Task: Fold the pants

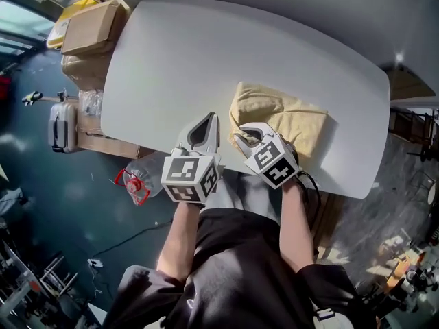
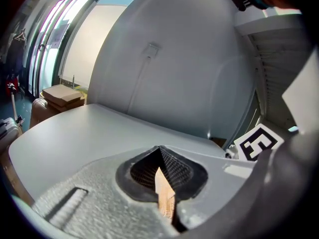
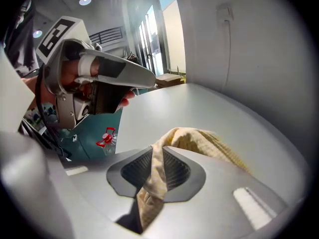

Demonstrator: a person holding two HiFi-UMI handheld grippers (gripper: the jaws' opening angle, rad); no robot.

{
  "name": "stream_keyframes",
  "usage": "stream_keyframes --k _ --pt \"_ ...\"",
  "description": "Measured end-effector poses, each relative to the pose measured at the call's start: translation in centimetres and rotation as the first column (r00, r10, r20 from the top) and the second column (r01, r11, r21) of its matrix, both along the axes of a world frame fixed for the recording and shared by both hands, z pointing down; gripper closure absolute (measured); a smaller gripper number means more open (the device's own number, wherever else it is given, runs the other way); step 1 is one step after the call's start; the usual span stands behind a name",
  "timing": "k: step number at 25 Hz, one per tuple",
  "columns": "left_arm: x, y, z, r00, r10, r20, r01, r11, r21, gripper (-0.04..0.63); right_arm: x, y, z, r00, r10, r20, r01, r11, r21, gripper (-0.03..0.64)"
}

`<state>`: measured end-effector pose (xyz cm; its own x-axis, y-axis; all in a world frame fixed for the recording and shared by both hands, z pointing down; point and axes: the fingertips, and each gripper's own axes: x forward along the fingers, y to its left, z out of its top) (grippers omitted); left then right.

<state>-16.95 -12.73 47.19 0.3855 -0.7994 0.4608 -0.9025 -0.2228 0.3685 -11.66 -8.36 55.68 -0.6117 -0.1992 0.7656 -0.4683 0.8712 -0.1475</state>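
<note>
The yellow waffle-knit pants (image 1: 288, 118) lie bunched on the white table (image 1: 206, 53), close to its near edge. My right gripper (image 1: 248, 134) sits at their near left corner, shut on a fold of the yellow cloth (image 3: 199, 138) that runs down between its pads (image 3: 174, 171). To its left, my left gripper (image 1: 208, 117) hovers over bare table beside the pants, its tips together (image 2: 159, 151). A thin tan sliver shows between its jaws; I cannot tell what it is. In the right gripper view, the left gripper (image 3: 149, 78) hangs at upper left with its jaws together.
Cardboard boxes (image 1: 89, 26) are stacked off the table's far left corner, with a grey suitcase (image 1: 62, 125) below them. A plastic bottle with a red handle (image 1: 134, 184) lies on the dark floor. A curved white wall (image 2: 189, 59) rises behind the table.
</note>
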Motion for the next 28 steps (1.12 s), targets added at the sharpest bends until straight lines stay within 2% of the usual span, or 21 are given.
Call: stream_keyframes --k 6,8,9,10,12,14,17,19,21,25,28 --pt "-0.2 0.0 1.8 1.0 0.03 0.006 -0.03 0.999 -0.037 0.592 -1.5 0.5 3.4 0.997 0.042 0.061 -0.035 0.993 -0.117 0.541" --pt "-0.3 -0.6 1.6 0.999 0.037 0.009 -0.036 0.999 -0.034 0.592 -2.2 0.6 2.6 0.988 0.057 0.141 -0.033 0.986 -0.165 0.501" --pt "-0.2 -0.9 1.4 0.999 0.04 0.009 -0.039 0.999 -0.03 0.592 -2.7 0.7 1.7 0.977 0.061 0.203 -0.021 0.981 -0.194 0.448" --pt "-0.1 -1.2 1.0 0.999 0.043 0.008 -0.042 0.999 -0.024 0.592 -3.2 0.7 0.5 0.963 0.065 0.26 -0.009 0.977 -0.213 0.425" --pt "0.4 -1.8 0.0 0.999 0.052 0.005 -0.052 0.999 -0.004 0.592 -3.5 0.3 -1.5 0.945 0.07 0.319 -0.008 0.981 -0.192 0.428" --pt "1.0 -2.6 -1.2 0.998 0.069 0.001 -0.069 0.997 0.028 0.592 -2.8 -0.9 -3.2 0.941 0.077 0.329 -0.038 0.992 -0.124 0.451" --pt "2.5 -3.6 -2.9 0.995 0.101 -0.004 -0.1 0.992 0.074 0.592 -0.6 -3.2 -6.6 0.924 0.13 0.359 -0.137 0.991 -0.006 0.508" --pt "3.8 -4.1 -4.2 0.992 0.125 -0.008 -0.124 0.987 0.103 0.592 1.9 -5.0 -9.0 0.912 0.181 0.369 -0.232 0.968 0.099 0.586" --pt "5.4 -4.7 -5.7 0.988 0.157 -0.012 -0.154 0.978 0.137 0.592 4.6 -6.3 -11.7 0.901 0.219 0.374 -0.308 0.93 0.198 0.608" --pt "8.9 -5.5 -9.2 0.974 0.226 -0.014 -0.217 0.951 0.218 0.592 9.2 -7.5 -17.5 0.859 0.267 0.437 -0.43 0.84 0.332 0.612" --pt "11.6 -6.1 -11.8 0.96 0.279 -0.006 -0.266 0.922 0.28 0.592 12.3 -8.0 -20.9 0.832 0.296 0.469 -0.503 0.76 0.412 0.612"
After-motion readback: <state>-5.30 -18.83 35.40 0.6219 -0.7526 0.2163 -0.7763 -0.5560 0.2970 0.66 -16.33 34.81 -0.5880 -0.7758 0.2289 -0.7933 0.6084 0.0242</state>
